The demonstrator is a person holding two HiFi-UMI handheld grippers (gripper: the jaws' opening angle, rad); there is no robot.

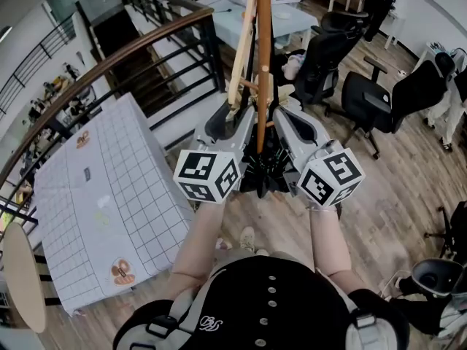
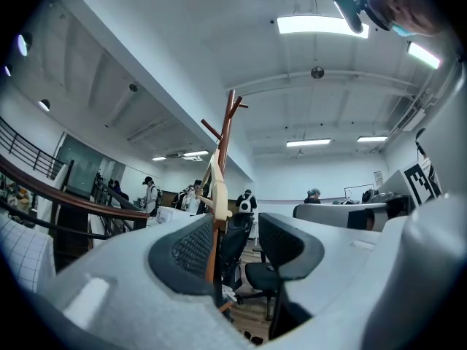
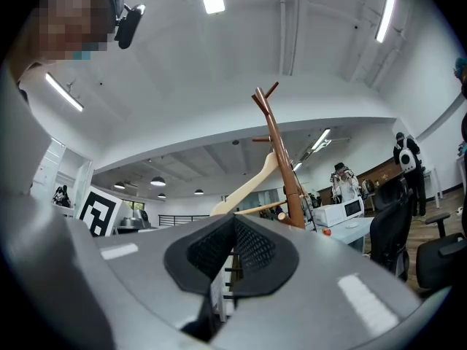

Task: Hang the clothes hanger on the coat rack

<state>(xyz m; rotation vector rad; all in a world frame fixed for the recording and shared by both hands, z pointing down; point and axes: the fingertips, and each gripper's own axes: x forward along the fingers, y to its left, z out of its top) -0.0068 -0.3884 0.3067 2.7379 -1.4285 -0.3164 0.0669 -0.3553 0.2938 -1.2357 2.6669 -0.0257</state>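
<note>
Head view first: both grippers are raised right up against the coat rack (image 1: 263,35), one on each side of its brown pole. The light wooden clothes hanger (image 1: 245,46) leans steeply along the pole's left side, just above the left gripper (image 1: 235,121). Left gripper view shows its tongs spread with nothing pinched. The pole runs up through the gap close to the left pad, though I can't really tell whether it's between the pads or just beyond them. The right gripper (image 3: 233,232) has its tongs pressed together in its own view, pad against pad. There's a thin pale sliver low in the seam, but nothing I'd call a held object. From that side the hanger shows one arm sloping up to the pole and its crossbar running level, and neither gripper has hold of it, so it seems to be carried by the rack. My guess is the hanging step is basically done and this is the let-go and check stage. The hook itself isn't clear in any view, so take that with some salt. Next move calls for pulling both grippers straight back and down, away from the pole — slowly. The left one sits right by the hanger's lower end, and a bump there could swing it off. The office chairs (image 1: 365,100) behind the rack are well apart from all this.
</note>
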